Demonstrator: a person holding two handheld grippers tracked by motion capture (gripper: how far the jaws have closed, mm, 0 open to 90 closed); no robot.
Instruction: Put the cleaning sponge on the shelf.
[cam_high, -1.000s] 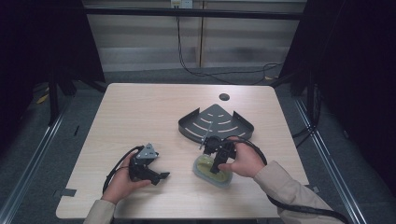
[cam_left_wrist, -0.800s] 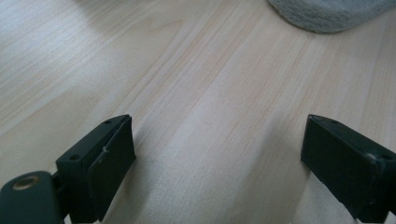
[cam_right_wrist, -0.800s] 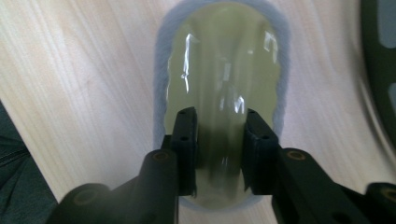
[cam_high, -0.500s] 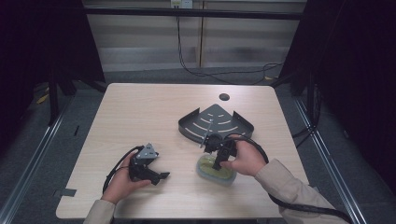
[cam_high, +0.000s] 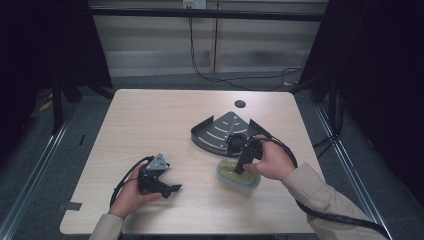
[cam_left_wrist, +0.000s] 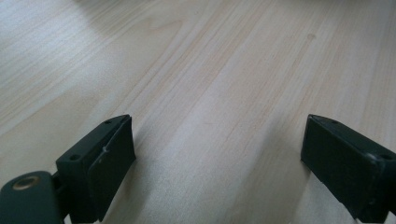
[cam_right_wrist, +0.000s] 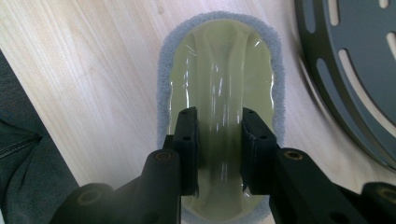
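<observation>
From above, you are holding the right gripper (cam_high: 242, 167) nose-down in the sponge (cam_high: 238, 173), which is lying on the table (cam_high: 150, 120) just in front of the dark slotted rack (cam_high: 222, 131). Your left gripper (cam_high: 172, 188) is resting near the table's front edge, well apart from it.

Along your left gripper (cam_left_wrist: 219, 154), the jaws are standing wide open over bare wood.

Along your right gripper (cam_right_wrist: 219, 154), the jaws have just been closing and are pinching the raised yellow-green ridge of the grey-edged sponge (cam_right_wrist: 219, 70), the rack (cam_right_wrist: 355, 70) lying beside it.
</observation>
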